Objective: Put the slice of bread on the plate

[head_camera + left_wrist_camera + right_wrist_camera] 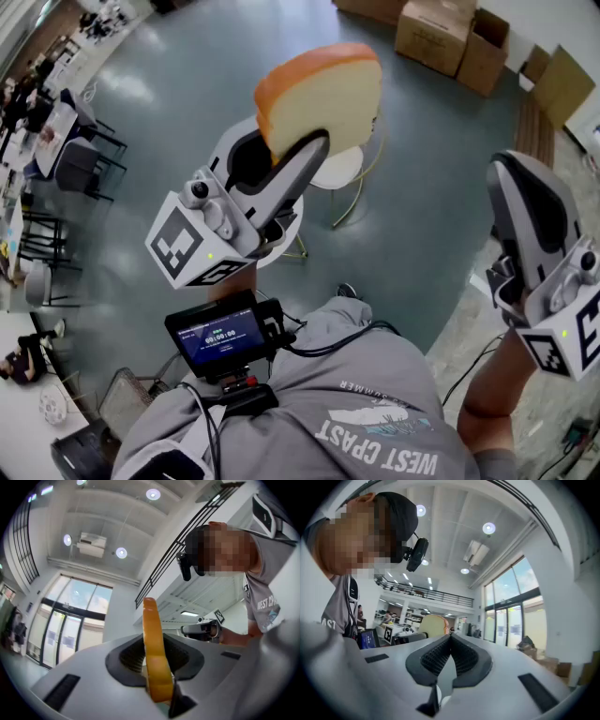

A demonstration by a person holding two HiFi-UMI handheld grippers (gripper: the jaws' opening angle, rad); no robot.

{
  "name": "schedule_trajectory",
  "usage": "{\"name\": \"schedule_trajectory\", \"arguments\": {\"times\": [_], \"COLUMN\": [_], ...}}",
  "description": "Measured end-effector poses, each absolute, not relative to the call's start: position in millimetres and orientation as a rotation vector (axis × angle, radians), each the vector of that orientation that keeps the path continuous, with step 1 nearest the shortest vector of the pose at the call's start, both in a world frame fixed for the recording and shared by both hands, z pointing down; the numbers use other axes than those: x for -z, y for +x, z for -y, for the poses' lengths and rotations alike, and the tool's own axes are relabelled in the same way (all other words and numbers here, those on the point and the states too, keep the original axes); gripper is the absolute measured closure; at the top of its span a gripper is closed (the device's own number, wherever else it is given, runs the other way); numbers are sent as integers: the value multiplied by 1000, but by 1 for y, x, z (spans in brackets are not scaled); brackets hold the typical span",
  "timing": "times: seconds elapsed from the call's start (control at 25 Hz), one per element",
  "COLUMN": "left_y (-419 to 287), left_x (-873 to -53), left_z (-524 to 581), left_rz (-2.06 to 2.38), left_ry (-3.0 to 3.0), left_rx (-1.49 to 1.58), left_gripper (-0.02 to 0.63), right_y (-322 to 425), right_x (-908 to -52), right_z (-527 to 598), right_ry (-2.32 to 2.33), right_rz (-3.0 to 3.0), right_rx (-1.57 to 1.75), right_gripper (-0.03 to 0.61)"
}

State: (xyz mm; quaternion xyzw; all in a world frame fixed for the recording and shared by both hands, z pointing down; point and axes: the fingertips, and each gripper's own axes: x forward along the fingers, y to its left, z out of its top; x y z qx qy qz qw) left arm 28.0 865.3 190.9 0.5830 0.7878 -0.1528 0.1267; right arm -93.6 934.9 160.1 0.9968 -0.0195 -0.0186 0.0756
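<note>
**Task status.** The pick-up stage is complete. The left claw (289, 150) is clamped on the thick slice of bread with a pale cream face and orange-brown crust (323, 94) and holds it in the air in front of the person, above the grey-green floor (187, 112). The slice rests on no surface. The placing stage is not yet done.

No plate can be identified with certainty. In the head view a white round surface on thin gold legs (339, 169) lies below and behind the slice. It cannot be determined whether this is the plate, a small table top, or a table carrying the plate. As judged, what is left is to carry the slice over the plate, lower it and release it.

**Claw states.**
- Left claw (157, 660): closed on the slice of bread (153, 644), with one pad on each flat face, gripping near the lower edge.
- Right claw (451, 641): jaws together with nothing between them. In the head view it is held well apart, to the right (520, 187).

**Condition of the slice.** The slice stands upright in the grip, with its rounded top uppermost. It appears edge-on in the left gripper view. In the right gripper view it appears face-on and small (433, 625). The crust is smooth and evenly coloured. No sag or tear is visible, so the slice is probably a firm imitation, not soft bread.
</note>
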Motion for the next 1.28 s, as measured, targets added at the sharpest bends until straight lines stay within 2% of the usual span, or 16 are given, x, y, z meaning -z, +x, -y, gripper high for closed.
{"name": "schedule_trajectory", "arguments": {"times": [0.12,0.44,0.6,0.88,1.04,1.28], "left_y": [62,186,204,118,81,-26], "left_x": [-167,-147,-126,-140,-120,-104], "left_z": [-835,-739,-698,-651,-650,-606], "left_rz": [-2186,-1736,-1477,-930,-635,-388], "left_ry": [1835,2393,2642,3023,3136,3212], "left_rx": [501,568,597,593,594,600], "left_gripper": [517,517,517,517,517,517], "right_y": [-48,132,188,148,129,29], "right_x": [-142,-154,-145,-172,-152,-142], "right_z": [-915,-863,-825,-777,-757,-691], "right_ry": [2978,2911,2796,2517,2245,1971], "right_rz": [240,979,1355,1945,2255,2476], "right_rx": [83,97,123,124,91,65], "right_gripper": [571,571,571,569,568,568]}}
